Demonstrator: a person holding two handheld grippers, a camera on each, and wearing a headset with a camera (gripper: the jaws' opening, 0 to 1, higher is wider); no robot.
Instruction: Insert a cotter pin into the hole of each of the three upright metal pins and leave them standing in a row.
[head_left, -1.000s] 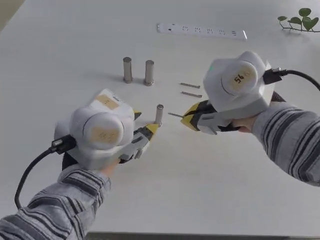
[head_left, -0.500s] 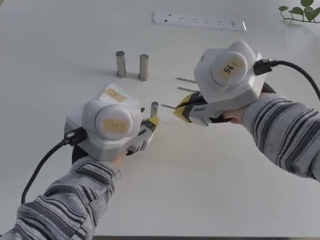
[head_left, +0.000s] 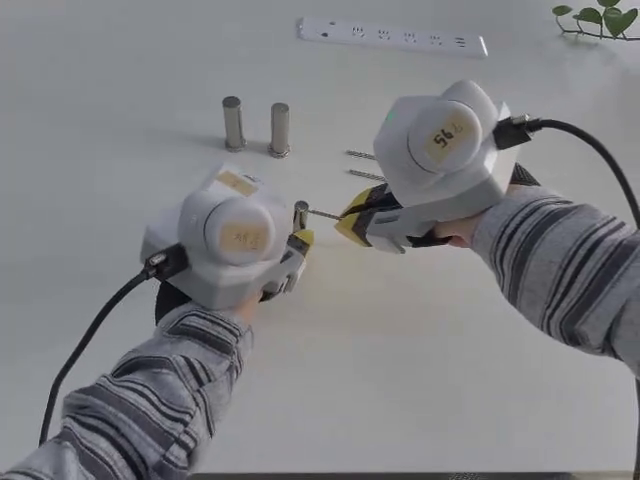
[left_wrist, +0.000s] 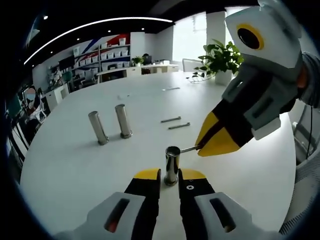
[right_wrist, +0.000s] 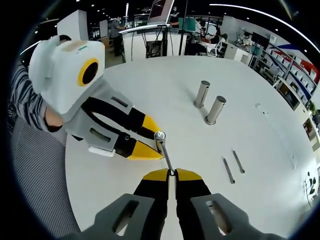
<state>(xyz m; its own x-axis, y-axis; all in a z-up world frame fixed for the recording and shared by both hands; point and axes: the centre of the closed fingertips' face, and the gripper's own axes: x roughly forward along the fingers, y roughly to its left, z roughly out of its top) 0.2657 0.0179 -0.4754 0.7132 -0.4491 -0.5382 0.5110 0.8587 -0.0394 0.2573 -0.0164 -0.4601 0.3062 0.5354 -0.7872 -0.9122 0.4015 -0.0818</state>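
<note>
Head view: right claw (head_left: 343, 214) tag (head_left: 447, 133) reads 95 or 56.

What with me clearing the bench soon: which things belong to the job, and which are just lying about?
Job: metal pin in the left gripper, cotter pin in the right gripper, two standing metal pins, two loose cotter pins.
Lying about: power strip, plant.

Bright, even light, soft shadows (fisheye edges bend strongly), sharp focus.
</note>
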